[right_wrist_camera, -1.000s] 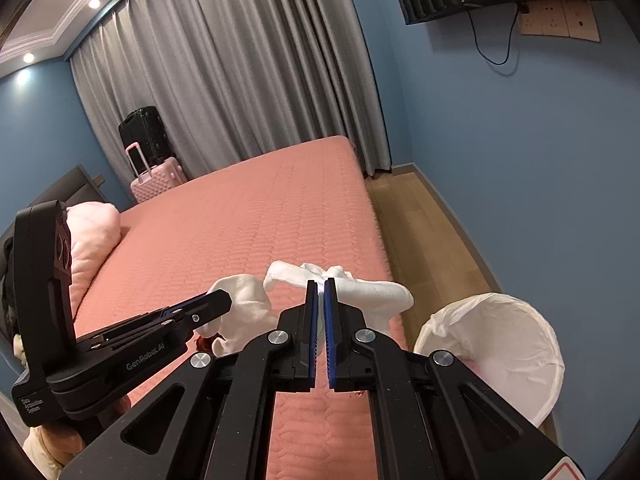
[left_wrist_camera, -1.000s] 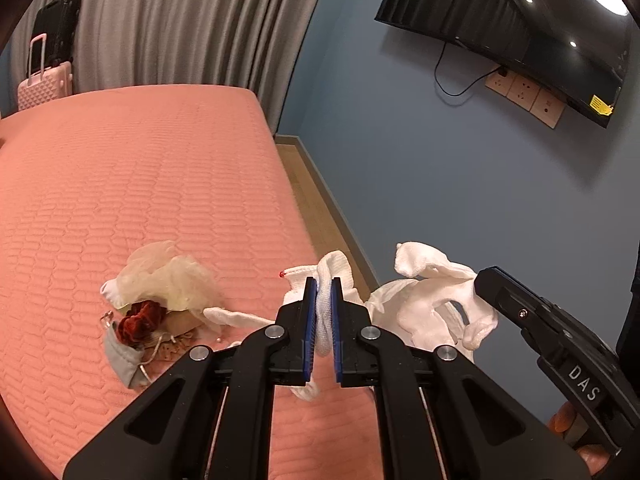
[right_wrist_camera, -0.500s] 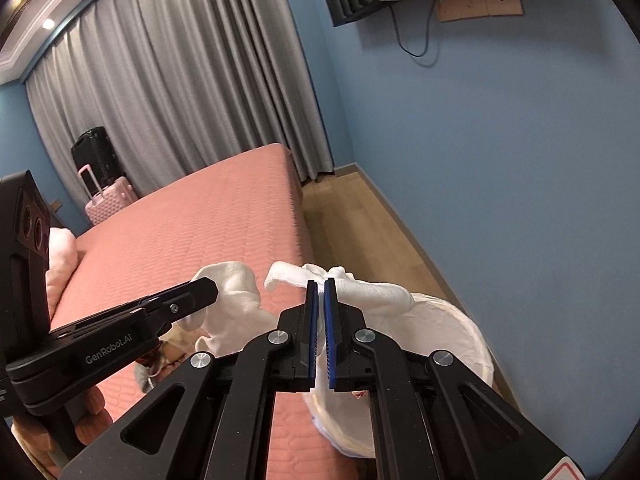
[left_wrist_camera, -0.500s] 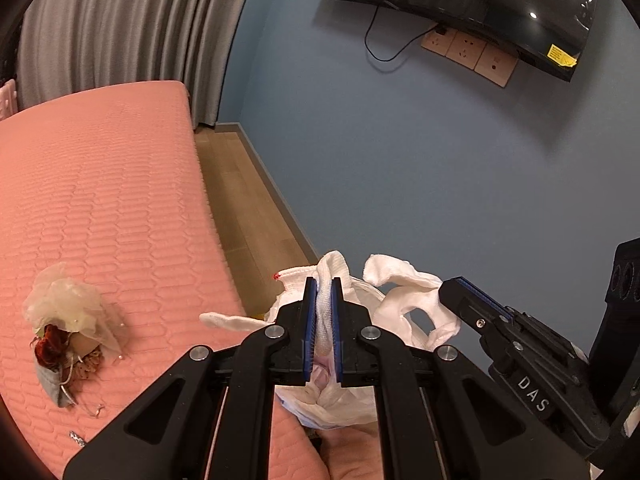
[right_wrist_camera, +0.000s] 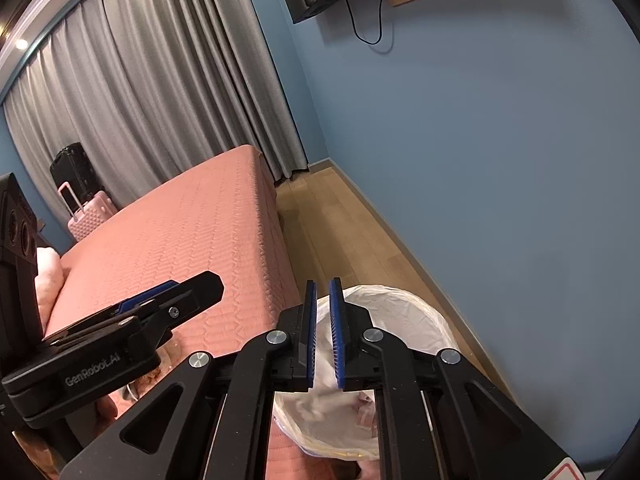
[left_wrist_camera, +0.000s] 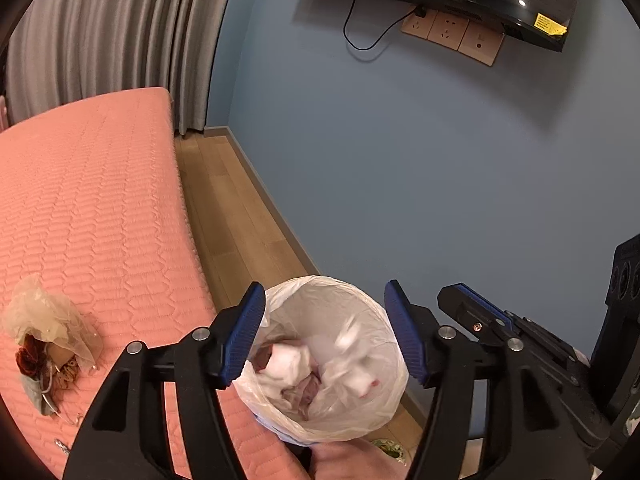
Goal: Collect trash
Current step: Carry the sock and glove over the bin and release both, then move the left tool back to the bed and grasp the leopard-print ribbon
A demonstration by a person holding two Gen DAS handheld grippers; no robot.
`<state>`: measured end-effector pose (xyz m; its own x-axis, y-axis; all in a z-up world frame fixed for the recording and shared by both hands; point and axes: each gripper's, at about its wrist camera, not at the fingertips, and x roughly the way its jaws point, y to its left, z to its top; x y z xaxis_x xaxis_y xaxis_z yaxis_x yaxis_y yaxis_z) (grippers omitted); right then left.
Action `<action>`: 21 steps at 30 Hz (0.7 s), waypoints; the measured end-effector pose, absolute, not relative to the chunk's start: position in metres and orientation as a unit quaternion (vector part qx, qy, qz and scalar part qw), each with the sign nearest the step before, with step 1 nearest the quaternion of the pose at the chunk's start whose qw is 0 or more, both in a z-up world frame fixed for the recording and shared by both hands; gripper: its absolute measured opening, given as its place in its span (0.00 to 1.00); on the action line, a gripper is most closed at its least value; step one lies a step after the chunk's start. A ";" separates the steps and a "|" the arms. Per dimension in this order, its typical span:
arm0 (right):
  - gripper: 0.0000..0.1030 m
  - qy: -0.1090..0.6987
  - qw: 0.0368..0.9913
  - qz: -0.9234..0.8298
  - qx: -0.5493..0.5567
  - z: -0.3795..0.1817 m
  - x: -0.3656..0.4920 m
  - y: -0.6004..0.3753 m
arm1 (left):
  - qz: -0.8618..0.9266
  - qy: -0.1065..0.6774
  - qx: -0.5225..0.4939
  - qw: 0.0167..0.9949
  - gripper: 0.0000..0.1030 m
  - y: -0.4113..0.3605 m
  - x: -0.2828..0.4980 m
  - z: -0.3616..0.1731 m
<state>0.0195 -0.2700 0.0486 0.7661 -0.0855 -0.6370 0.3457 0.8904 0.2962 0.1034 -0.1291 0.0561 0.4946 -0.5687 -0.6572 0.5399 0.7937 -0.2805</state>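
The white tissue wad [left_wrist_camera: 352, 364] has dropped into the bin [left_wrist_camera: 320, 286]; your left gripper [left_wrist_camera: 326, 336] just released, right gripper [right_wrist_camera: 323, 332] parting empty, so fetch the bed's remaining trash [left_wrist_camera: 44, 344].

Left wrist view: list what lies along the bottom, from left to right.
Trash pile on the bed → left gripper's left finger → lined bin → its right finger → right gripper.

"GenRobot.AI" is printed in grey on the black left gripper [right_wrist_camera: 212, 294] body.
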 end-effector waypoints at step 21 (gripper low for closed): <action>0.17 0.341 0.920 -0.069 0.183 0.050 0.022 -0.203 | -0.253 0.397 -0.040 0.881 0.58 -0.046 0.092 0.045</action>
